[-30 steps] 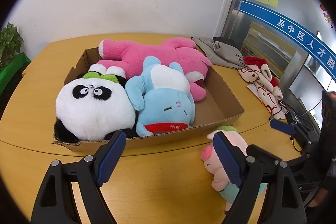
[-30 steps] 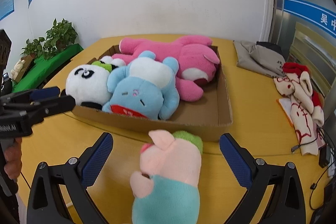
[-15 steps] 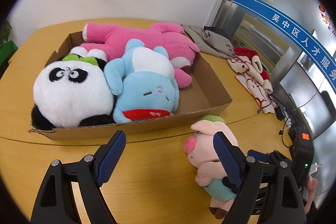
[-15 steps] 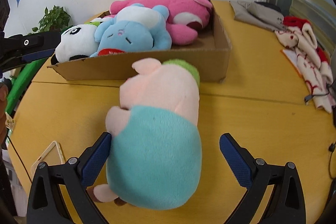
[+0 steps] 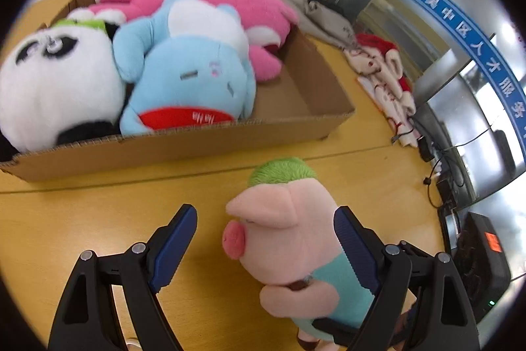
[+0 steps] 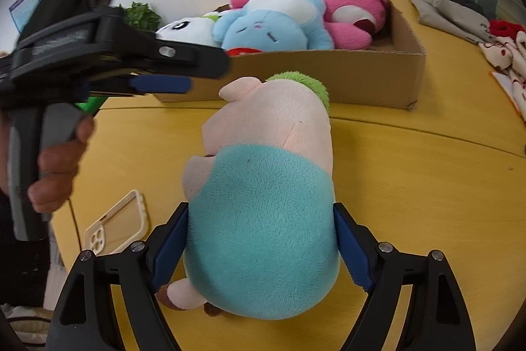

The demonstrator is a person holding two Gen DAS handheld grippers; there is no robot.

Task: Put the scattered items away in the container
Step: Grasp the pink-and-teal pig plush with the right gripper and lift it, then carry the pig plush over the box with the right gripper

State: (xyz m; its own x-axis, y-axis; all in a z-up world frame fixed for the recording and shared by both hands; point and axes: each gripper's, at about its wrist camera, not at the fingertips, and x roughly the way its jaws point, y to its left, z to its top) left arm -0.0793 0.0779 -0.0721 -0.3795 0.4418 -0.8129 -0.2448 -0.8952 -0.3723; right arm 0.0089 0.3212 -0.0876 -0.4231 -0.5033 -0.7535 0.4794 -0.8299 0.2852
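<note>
Your right gripper (image 6: 261,247) is closing around the pink plush pig in a teal shirt (image 6: 263,203) lying on the yellow worktop (image 6: 411,186) before the brown cardboard box (image 6: 328,71). Only the left view shows its snout; your left gripper (image 5: 264,244) stands wide apart. Only the right view shows the cream phone case (image 6: 115,226).
</note>
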